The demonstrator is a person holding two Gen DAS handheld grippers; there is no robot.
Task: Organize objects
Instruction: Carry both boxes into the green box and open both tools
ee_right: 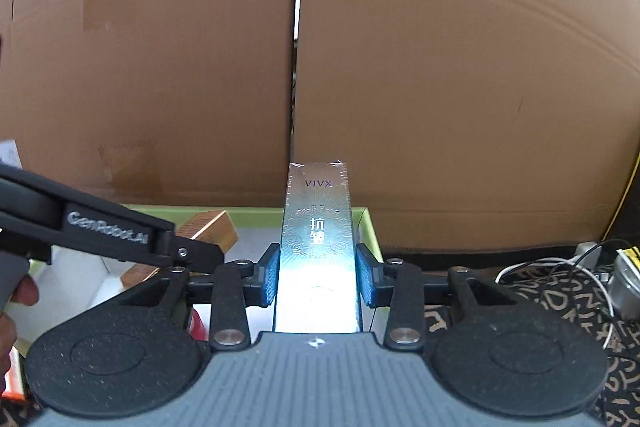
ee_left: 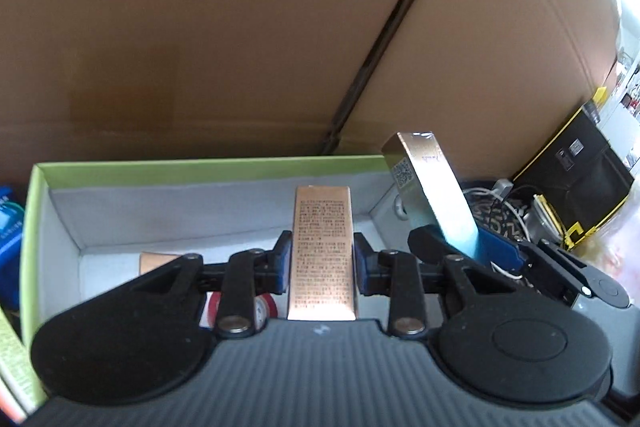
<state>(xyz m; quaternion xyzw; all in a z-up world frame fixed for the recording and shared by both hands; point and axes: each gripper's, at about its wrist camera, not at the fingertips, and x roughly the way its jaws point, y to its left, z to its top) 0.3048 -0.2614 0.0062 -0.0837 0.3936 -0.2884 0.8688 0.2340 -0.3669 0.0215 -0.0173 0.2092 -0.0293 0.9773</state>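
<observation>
My left gripper [ee_left: 322, 265] is shut on a copper carton [ee_left: 323, 247] with small print, held over the green-rimmed open box [ee_left: 200, 165]. My right gripper [ee_right: 316, 275] is shut on a silver-blue VIVX carton [ee_right: 318, 247], held upright near the box's right rim [ee_right: 370, 231]. In the left wrist view the silver-blue carton [ee_left: 436, 187] and the right gripper [ee_left: 460, 247] stand at the box's right corner. In the right wrist view the left gripper [ee_right: 192, 253] holds the copper carton [ee_right: 208, 231] over the box.
Another copper carton [ee_left: 154, 261] and a red-and-white round thing [ee_left: 262, 309] lie inside the box. Large cardboard boxes [ee_left: 200, 27] form a wall behind. Cables [ee_right: 560, 267], a black-and-yellow bag [ee_left: 576, 171] and a patterned cloth [ee_right: 560, 303] lie to the right. A blue pack [ee_left: 8, 227] sits left.
</observation>
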